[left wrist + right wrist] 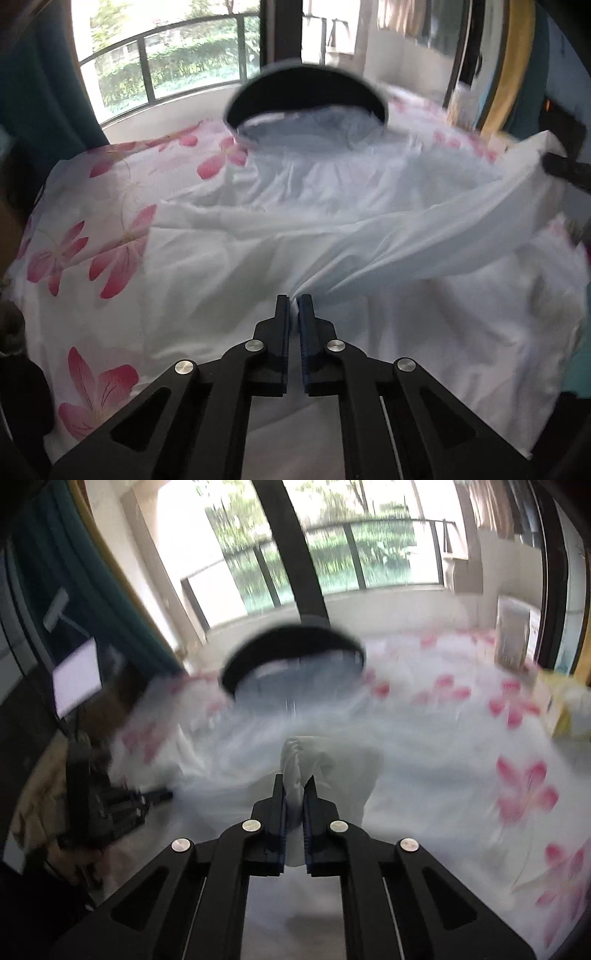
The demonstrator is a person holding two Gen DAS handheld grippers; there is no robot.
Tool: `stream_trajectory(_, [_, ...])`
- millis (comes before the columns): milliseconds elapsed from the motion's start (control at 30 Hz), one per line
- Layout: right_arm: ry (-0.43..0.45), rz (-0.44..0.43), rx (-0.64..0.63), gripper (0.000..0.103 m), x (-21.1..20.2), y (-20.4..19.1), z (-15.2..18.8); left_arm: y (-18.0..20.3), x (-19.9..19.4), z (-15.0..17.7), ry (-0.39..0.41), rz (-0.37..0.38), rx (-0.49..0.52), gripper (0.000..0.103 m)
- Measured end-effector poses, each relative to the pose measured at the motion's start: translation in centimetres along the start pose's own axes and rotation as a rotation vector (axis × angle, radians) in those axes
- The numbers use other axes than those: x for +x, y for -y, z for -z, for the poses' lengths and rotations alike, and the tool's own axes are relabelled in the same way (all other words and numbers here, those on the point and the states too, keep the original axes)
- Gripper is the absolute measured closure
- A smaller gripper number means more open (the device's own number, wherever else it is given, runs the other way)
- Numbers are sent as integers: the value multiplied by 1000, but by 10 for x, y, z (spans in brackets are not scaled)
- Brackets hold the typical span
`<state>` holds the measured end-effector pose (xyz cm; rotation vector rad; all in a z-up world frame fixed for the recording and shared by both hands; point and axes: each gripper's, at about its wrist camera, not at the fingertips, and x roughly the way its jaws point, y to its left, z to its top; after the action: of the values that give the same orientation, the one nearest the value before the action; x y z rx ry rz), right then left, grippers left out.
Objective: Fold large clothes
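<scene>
across the flowered bedsheet (110,258) filling mid-frame, the white garment (332,221) is spread, pinched at lower centre by the left tongs (294,301) and bunched in the right tongs (294,786), so both corners should be kept taut and level.

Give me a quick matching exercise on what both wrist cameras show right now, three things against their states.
Things:
1. left gripper
2. white garment
3. floral sheet

States:
A. spread flat, pink flowers
B. shut on a pinch of white cloth
C. lifted and pulled between both grippers

Pairs: 1-B, 2-C, 3-A. The right gripper is also shut on the garment.
</scene>
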<state>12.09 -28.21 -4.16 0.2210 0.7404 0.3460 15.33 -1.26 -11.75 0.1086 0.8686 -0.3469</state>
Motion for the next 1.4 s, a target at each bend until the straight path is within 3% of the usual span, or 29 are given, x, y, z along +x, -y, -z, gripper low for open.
stream_trajectory(300, [236,-71,-143,96,-38,-16,-56,-6,-94,-42,303,-44,-74,98])
stream_trajectory(367, [280,-91,-151,96,-41,-13,-57,-6,-100,-45,330,-26,-80,98])
stream_trajectory(467, [220,-50,-113,96,-20,7,-44,3,-81,-40,261,-2,-45,98])
stream_trajectory(567, [36,20,-19,95,15,39,-10,18,-52,-19,141,23,0,98])
stream_trajectory(667, [-69,37,89,90,26,64,25,26,-30,7,21,47,22,98])
stream_trajectory(767, [-180,80,182,66,28,85,60,26,-19,29,-81,70,17,98])
stream_trajectory(800, [-195,86,200,53,27,91,65,23,-17,33,-108,74,3,98])
stream_trajectory(867, [-194,73,223,47,19,99,69,9,-15,37,-144,92,-65,98])
stream_trajectory(1000, [-133,121,218,44,0,103,52,-20,-27,28,-113,194,-235,93])
stream_trajectory(1167, [-47,129,129,44,4,90,16,-24,-55,-5,27,178,-197,71])
stream_trajectory(1300, [-80,115,21,44,36,59,3,-27,-47,-36,49,156,-159,70])
stream_trajectory(1400, [-179,121,-54,44,67,37,7,-30,-15,-49,-20,143,-147,70])
